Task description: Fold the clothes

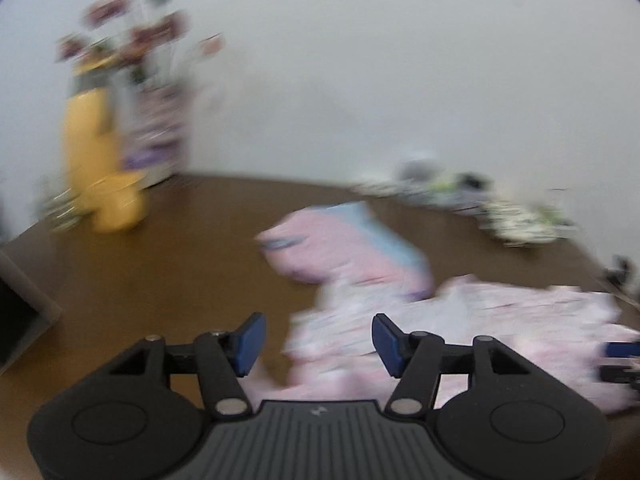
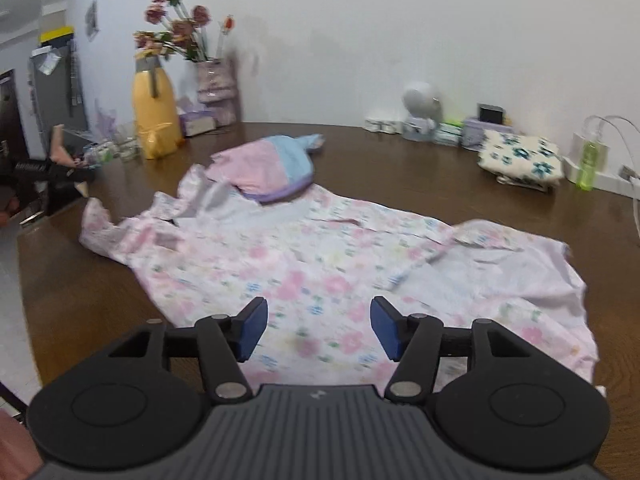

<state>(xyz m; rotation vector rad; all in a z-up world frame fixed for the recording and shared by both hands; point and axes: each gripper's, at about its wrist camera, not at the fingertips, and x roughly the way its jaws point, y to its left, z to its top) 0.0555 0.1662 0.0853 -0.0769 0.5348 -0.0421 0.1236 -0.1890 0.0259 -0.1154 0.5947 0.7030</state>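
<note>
**Both claws open over the floral garment**

Right claw (image 2: 319,329) hangs with jaws apart and nothing between them, above the near hem of the floral garment (image 2: 320,264), which lies spread flat on the brown table (image 2: 100,300). Left claw (image 1: 319,344), likewise gaping and empty, sits at the garment's edge in a blurred view. At 12 o'clock beyond, a folded pink-and-blue piece (image 2: 266,170) rests on the garment's far edge; at 10 o'clock stands a yellow flask (image 2: 155,118).

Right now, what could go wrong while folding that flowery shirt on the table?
The pink and blue garment lies on the flowery shirt's far edge, so a fold could drag it along or trap it. The shirt's near edge reaches the table's front, so it might slide off. Both the left gripper and right gripper are open and hold nothing, so a careless pinch might bunch the cloth.
</note>
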